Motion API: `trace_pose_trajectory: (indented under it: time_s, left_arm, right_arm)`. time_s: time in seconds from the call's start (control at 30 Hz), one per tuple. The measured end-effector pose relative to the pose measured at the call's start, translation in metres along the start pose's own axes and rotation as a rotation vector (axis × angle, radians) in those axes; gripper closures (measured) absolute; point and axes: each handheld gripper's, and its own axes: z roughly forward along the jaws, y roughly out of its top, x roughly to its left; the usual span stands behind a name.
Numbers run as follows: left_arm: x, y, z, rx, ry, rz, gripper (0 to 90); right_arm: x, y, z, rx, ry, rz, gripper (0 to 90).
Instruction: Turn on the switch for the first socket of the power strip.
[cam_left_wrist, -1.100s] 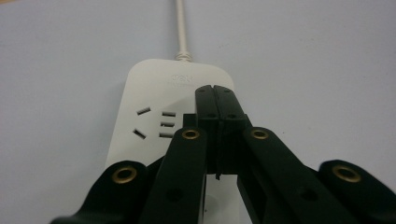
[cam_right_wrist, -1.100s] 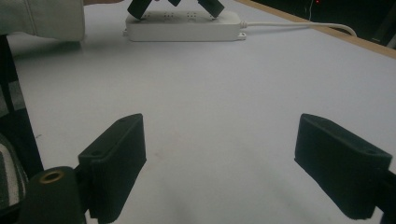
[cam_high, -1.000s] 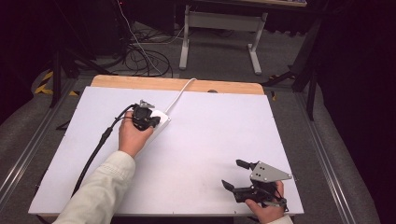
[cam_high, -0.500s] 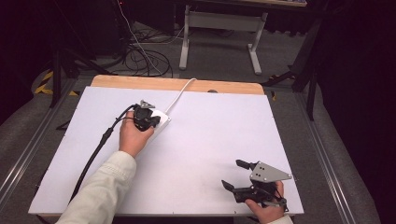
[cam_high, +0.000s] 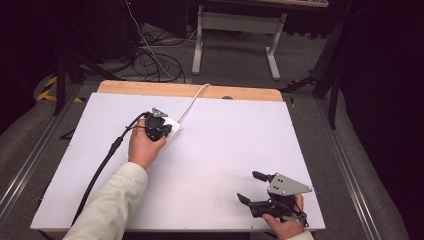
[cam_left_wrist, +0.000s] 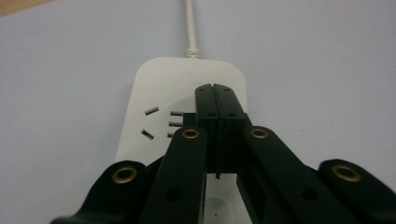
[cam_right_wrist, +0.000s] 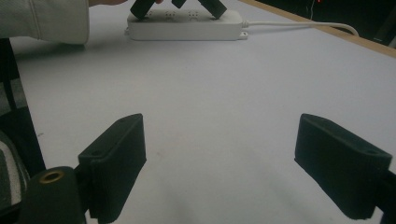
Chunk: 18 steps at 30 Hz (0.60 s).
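**Near edge to far edge: two grippers, one power strip**

At near right: right gripper (cam_high: 248, 187), jaws spread wide, nothing between them, low over the white table (cam_high: 235, 145). Farther, left of centre: left gripper (cam_left_wrist: 215, 100), jaws pressed together, tips down on the white power strip (cam_left_wrist: 159, 100) beside its socket slots. Beyond that: white cord (cam_high: 192, 100) running to the far wooden edge (cam_high: 190, 90).

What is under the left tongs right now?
A white power strip lies under the shut left tongs, its sockets and cord visible. The tongs cover the strip's near end and whatever they press.
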Motion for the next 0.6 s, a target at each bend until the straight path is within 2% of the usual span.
trace_pose_trajectory:
  time_s: [0.1,0.23,0.4,0.53,0.6]
  left_arm:
    - [0.0021,-0.0001,-0.0001,0.000,-0.009,-0.008,90.0]
    - [-0.0005,-0.0001,0.0002,-0.001,0.004,0.010,90.0]
    - [-0.0016,-0.0002,0.0001,0.002,0.007,0.014,90.0]
    - [-0.0050,-0.0002,0.0007,0.001,0.028,0.039,90.0]
    - [-0.0052,0.0002,0.0012,0.004,0.023,0.042,90.0]
  right_arm:
    - [0.0000,0.0000,-0.0004,0.000,-0.002,0.001,17.4]
    - [-0.0001,-0.0001,0.0002,0.005,-0.001,0.001,17.4]
    - [0.0000,0.0000,0.0005,0.005,0.001,-0.001,17.4]
    - [0.0003,0.0001,0.0008,0.007,0.003,-0.003,17.4]
    - [0.0001,-0.0002,0.0009,0.007,0.004,-0.001,17.4]
